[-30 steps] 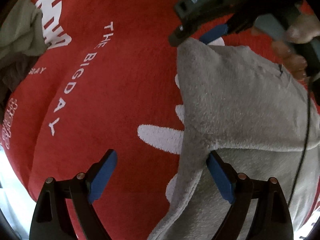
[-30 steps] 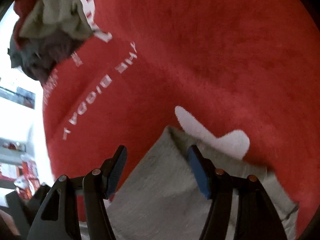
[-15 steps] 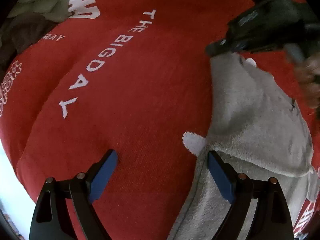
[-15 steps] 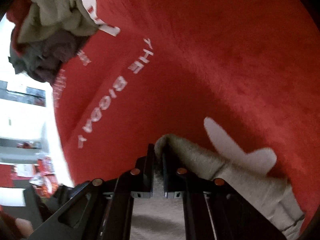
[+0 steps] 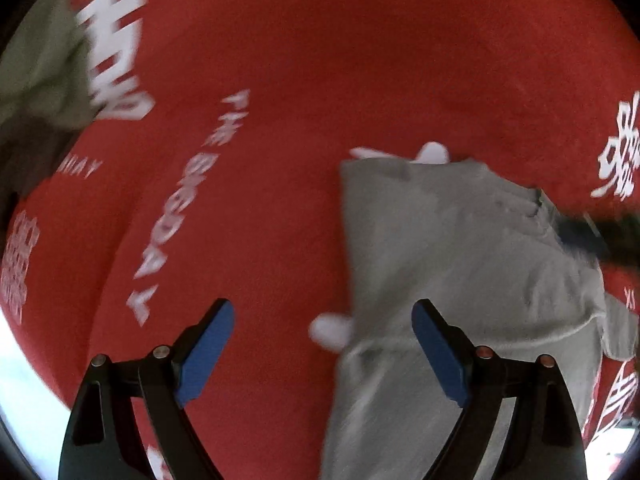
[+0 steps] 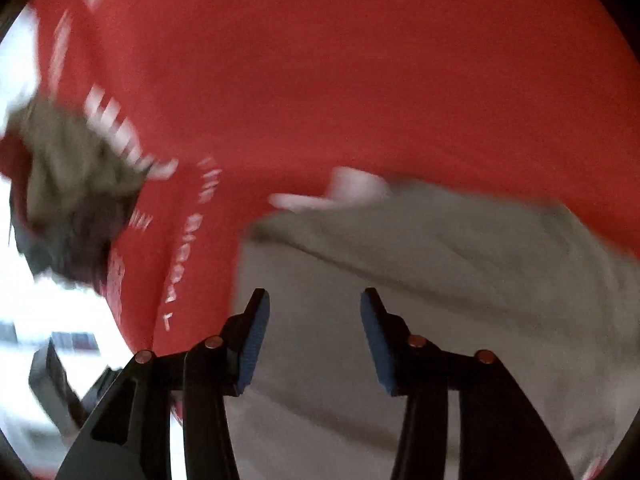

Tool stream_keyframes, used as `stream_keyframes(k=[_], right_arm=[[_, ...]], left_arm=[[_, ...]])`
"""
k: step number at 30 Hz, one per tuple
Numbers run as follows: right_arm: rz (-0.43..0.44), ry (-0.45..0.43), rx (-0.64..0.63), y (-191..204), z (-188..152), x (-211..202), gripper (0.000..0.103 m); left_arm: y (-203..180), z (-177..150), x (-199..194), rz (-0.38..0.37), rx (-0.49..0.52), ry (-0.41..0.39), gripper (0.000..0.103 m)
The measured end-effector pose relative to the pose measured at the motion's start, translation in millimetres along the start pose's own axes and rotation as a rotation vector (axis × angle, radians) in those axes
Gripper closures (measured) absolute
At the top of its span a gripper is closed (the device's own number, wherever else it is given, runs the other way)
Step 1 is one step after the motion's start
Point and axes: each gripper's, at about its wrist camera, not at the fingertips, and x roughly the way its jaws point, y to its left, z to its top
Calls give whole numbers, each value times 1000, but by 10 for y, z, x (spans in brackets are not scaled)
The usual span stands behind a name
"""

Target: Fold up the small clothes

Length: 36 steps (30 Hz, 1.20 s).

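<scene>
A small grey garment [image 5: 448, 248] lies folded over on a red cloth with white lettering [image 5: 280, 80]. My left gripper [image 5: 322, 340] hangs above the garment's left edge, its blue pads wide apart and nothing between them. In the right wrist view the same grey garment [image 6: 460, 280] fills the lower right, blurred by motion. My right gripper [image 6: 314, 336] is above it with its jaws opening; the pads do not press on the fabric. The dark tip of the right gripper [image 5: 600, 236] shows at the right edge of the left wrist view.
A heap of olive and dark clothes [image 6: 68, 184] lies at the far left of the red cloth, also seen as the clothes heap [image 5: 36, 92] in the left wrist view. The cloth's edge drops off to a bright floor [image 6: 48, 320] on the left.
The right gripper shut on the garment's far corner, carried it over and let go, then swung away to the right. The left gripper rose slightly, staying open.
</scene>
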Motion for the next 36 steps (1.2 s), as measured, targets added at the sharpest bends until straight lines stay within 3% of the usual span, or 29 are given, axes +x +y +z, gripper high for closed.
stream_keyframes(k=[5, 9, 12, 14, 18, 20, 25, 26, 28, 29, 36], right_arm=[[-131, -90, 359, -1330, -577, -630, 52], [-50, -126, 595, -1975, -860, -672, 52], [2, -184, 610, -2092, -781, -615, 54], [-2, -207, 541, -2006, -628, -637, 96], [23, -296, 340, -1691, -402, -832, 96], [1, -297, 313, -1690, -394, -834, 96], [-111, -147, 382, -2083, -667, -558, 93], [-88, -179, 399, -2130, -737, -611, 85], [-138, -182, 438, -2177, -825, -727, 68], [-131, -185, 455, -2192, -879, -779, 62], [-14, -126, 511, -2109, -1319, -916, 60]], left_arm=[[-409, 271, 377, 9, 39, 16, 12], [-501, 277, 703, 98, 37, 65, 12], [-388, 258, 745, 91, -8, 74, 12], [-338, 267, 736, 99, -27, 77, 12], [-314, 263, 758, 113, -31, 71, 12], [-343, 244, 766, 134, -18, 58, 7], [-353, 228, 749, 158, -10, 57, 5], [-361, 234, 728, 164, 0, 66, 5], [-423, 222, 639, 185, 43, 73, 5], [-470, 202, 580, 197, 73, 73, 5], [-1006, -124, 152, 143, 255, 120, 5]])
